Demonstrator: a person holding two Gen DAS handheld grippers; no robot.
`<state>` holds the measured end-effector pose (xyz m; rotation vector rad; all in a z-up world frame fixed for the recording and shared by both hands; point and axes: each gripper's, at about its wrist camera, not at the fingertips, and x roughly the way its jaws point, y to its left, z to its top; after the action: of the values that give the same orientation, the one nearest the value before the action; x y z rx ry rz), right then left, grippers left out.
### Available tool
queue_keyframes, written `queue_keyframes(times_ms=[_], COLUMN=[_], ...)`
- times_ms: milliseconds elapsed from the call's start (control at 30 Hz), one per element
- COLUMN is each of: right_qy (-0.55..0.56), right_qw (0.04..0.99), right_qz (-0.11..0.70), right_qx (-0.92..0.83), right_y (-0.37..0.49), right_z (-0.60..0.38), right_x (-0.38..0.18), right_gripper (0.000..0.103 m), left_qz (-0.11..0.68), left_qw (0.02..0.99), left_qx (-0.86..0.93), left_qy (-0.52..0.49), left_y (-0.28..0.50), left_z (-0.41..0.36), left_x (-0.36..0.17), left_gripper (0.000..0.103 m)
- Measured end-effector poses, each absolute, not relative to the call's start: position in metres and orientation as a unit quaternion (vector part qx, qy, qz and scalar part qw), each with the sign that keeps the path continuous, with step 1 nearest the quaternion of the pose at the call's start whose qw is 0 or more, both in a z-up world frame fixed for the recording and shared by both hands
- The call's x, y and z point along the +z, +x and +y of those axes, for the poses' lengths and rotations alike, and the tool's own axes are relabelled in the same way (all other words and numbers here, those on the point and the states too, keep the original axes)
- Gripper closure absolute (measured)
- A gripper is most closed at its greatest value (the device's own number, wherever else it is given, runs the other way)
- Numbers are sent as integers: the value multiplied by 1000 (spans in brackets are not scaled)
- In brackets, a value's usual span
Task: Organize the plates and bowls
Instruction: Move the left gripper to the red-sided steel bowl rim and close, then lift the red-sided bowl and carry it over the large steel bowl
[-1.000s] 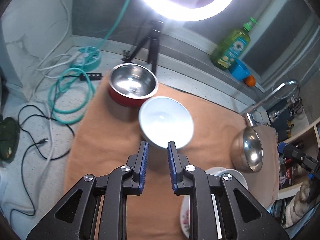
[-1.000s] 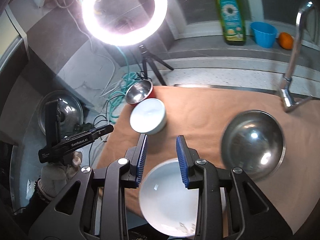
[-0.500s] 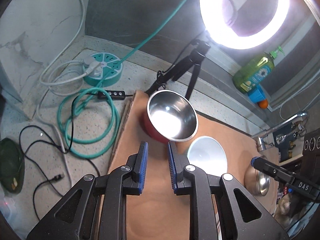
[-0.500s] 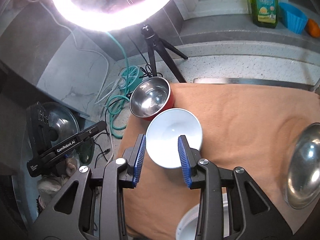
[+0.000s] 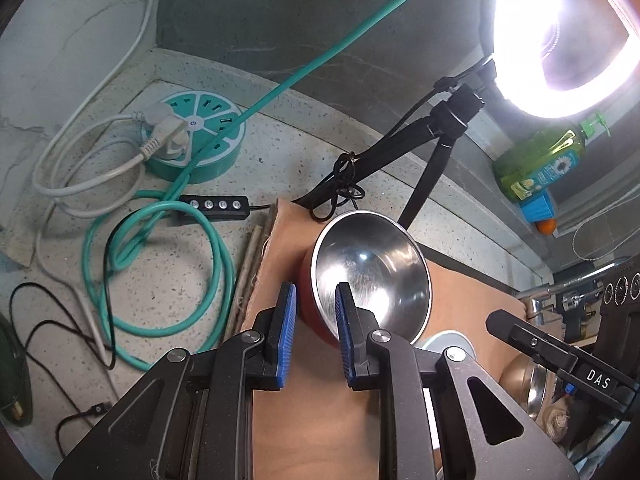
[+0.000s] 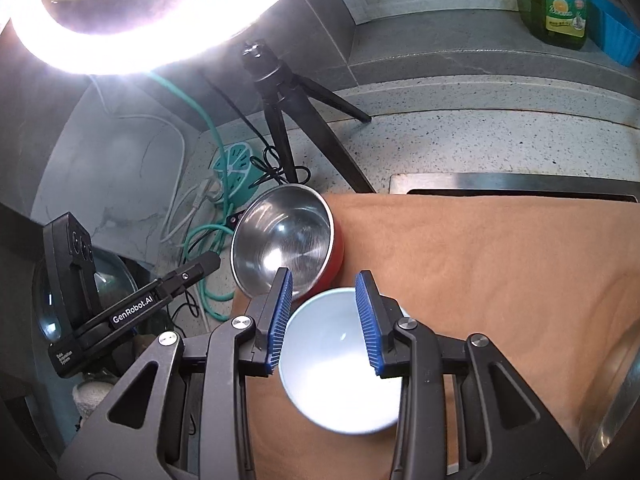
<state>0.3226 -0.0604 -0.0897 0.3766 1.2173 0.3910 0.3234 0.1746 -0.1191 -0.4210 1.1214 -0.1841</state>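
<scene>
Left gripper (image 5: 316, 308), jaws apart, straddles the red bowl's (image 5: 372, 272) rim; right gripper (image 6: 323, 304), apart, hovers over the white bowl (image 6: 340, 364), tripod (image 6: 284, 116) behind

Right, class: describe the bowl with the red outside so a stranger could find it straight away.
Find the orange cloth spread over the counter, then go to its far left corner, by the ring light's tripod. The red-sided steel bowl sits there. The white bowl beside it has no metal or red.

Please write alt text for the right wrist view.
The right gripper hangs open above a white round bowl on an orange cloth. Behind it sits a red bowl with a shiny steel inside, under a glowing ring light.
</scene>
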Motion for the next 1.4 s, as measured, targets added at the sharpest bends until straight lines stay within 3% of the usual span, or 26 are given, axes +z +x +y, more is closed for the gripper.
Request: queue_keyframes(times_ms=[367, 500, 767, 1100, 1400], right_qy=[163, 152, 155, 145, 151], right_qw=[769, 761, 746, 749, 752], right_qz=[592, 605, 622, 618, 607], right_qx=[177, 177, 182, 188, 207], right_y=[360, 368, 376, 372, 353], right_z=[-42, -34, -28, -22, -21], right_x=[-124, -136, -152, -144, -121], right_gripper=[69, 81, 92, 92, 92], left_qz=[536, 539, 543, 538, 505], left_qw=[817, 817, 815, 818, 840], left_qx=[-84, -84, -91, -89, -92], left_qy=[-193, -187, -182, -183, -179], left_y=[341, 344, 344, 339, 315], left_z=[172, 170, 166, 164, 170], left_x=[-129, -134, -140, -134, -98], left_gripper=[85, 85, 89, 90, 90])
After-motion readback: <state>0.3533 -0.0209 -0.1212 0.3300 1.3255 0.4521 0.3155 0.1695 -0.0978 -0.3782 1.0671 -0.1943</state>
